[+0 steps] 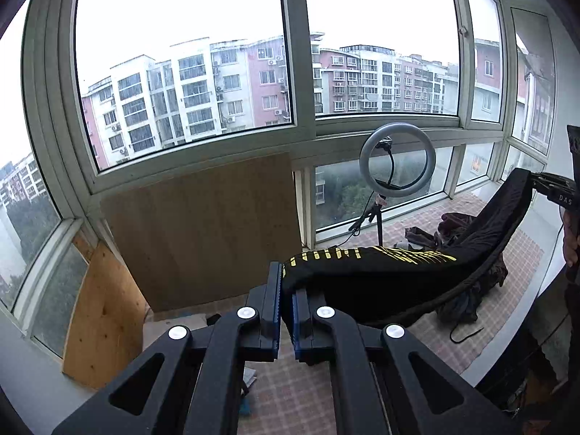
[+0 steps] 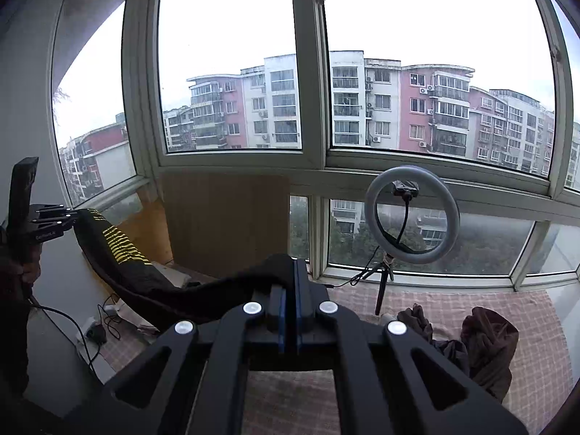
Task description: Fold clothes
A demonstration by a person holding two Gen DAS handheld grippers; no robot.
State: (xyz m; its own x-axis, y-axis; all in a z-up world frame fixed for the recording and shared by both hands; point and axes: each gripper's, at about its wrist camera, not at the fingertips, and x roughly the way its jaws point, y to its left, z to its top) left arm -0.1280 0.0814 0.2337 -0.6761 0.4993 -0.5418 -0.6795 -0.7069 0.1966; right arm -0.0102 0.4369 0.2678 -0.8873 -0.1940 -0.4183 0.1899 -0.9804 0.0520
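Glazed balcony, apartment blocks outside, checked mat (image 1: pixel 417 330) on the floor.

Left wrist view: my left gripper (image 1: pixel 287 302) has its jaws clamped on one edge of the black garment (image 1: pixel 380 282) with yellow print. The cloth hangs in the air, stretched across to the right gripper (image 1: pixel 543 184) at frame edge. Ring light (image 1: pixel 397 161) stands by the window; a dark clothes pile (image 1: pixel 453 224) lies behind.

Right wrist view: right jaws pinched shut on the garment's other edge. Cloth sags between us.

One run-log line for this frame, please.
phase: garment lifted | left gripper: shut on shirt | right gripper: shut on shirt | shirt: hanging between both
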